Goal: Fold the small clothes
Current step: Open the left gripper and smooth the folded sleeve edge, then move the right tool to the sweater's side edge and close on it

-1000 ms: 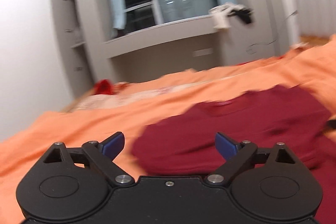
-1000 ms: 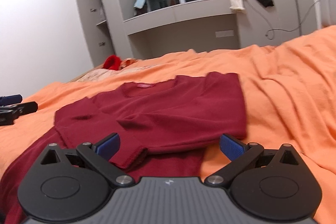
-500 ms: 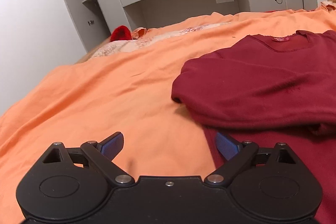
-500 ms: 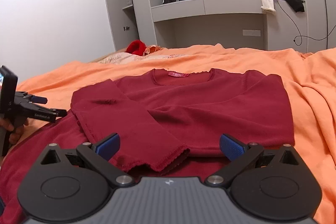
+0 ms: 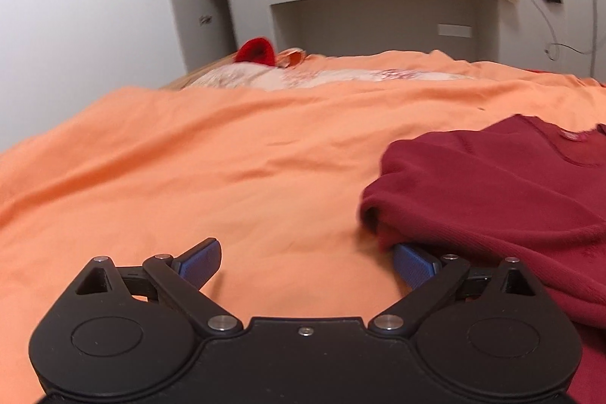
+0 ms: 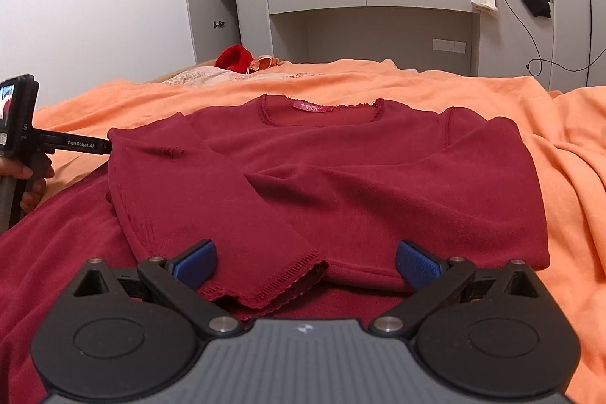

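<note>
Spread across the orange bed [image 6: 447,82], the dark red sweater [image 6: 378,177] lies collar away, its sleeve [image 6: 212,214] folded across the front. Low at its folded left edge, the left gripper [image 5: 305,260] has jaws wide apart, holding nothing, the right finger [image 5: 413,264] touching the cloth. Over the sleeve cuff, the right gripper [image 6: 306,262] hovers, jaws equally wide and empty.

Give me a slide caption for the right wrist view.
Open right hand-held gripper hovers over the folded sleeve of a dark red top spread on an orange bedsheet.
</note>
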